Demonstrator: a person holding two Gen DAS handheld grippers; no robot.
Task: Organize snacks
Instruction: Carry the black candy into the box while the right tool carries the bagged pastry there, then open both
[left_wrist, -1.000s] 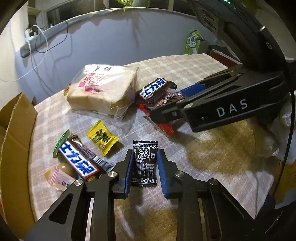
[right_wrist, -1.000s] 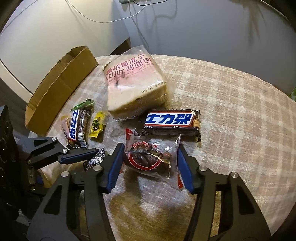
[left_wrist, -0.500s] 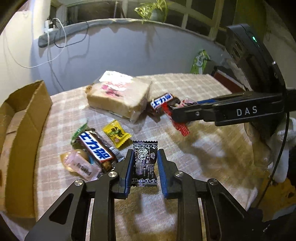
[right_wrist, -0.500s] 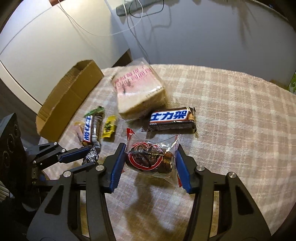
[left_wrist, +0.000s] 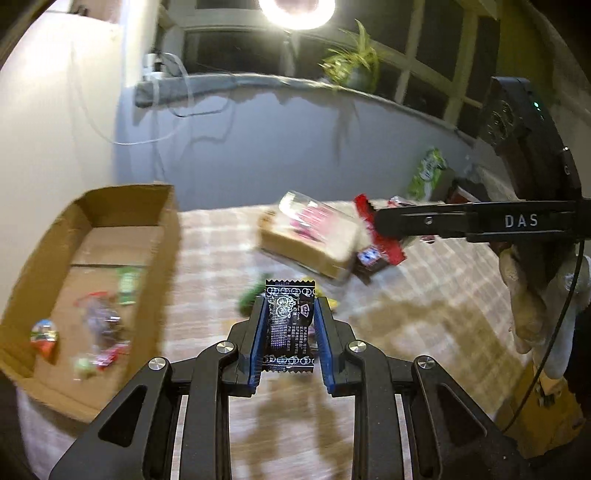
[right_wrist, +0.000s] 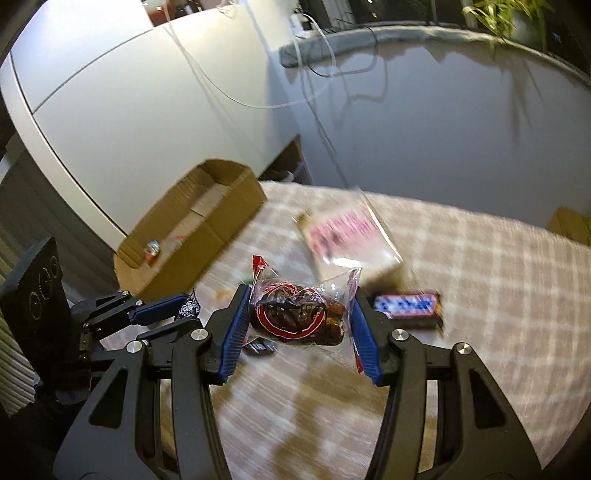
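Observation:
My left gripper (left_wrist: 290, 314) is shut on a small black candy sachet (left_wrist: 290, 325), held above the checked tablecloth. My right gripper (right_wrist: 299, 306) is shut on a clear packet of dark sweets with a red ring print (right_wrist: 301, 317), also lifted off the table. In the left wrist view the right gripper (left_wrist: 373, 221) reaches in from the right with the packet's red edge (left_wrist: 386, 243) showing. In the right wrist view the left gripper (right_wrist: 184, 306) sits low on the left. An open cardboard box (left_wrist: 122, 206) stands at the table's left side with several snacks inside.
A bagged bread loaf (left_wrist: 310, 236) lies in the middle of the round table (right_wrist: 498, 295). A blue-labelled chocolate bar (right_wrist: 406, 308) lies to the loaf's right. A green sweet (left_wrist: 248, 297) shows beside the left gripper's fingers. A grey wall and windowsill with cables stand behind.
Both grippers have risen off the table with their snacks held. The left gripper swung left, bringing the cardboard box's inside into view; the loaf and bars now sit farther away.

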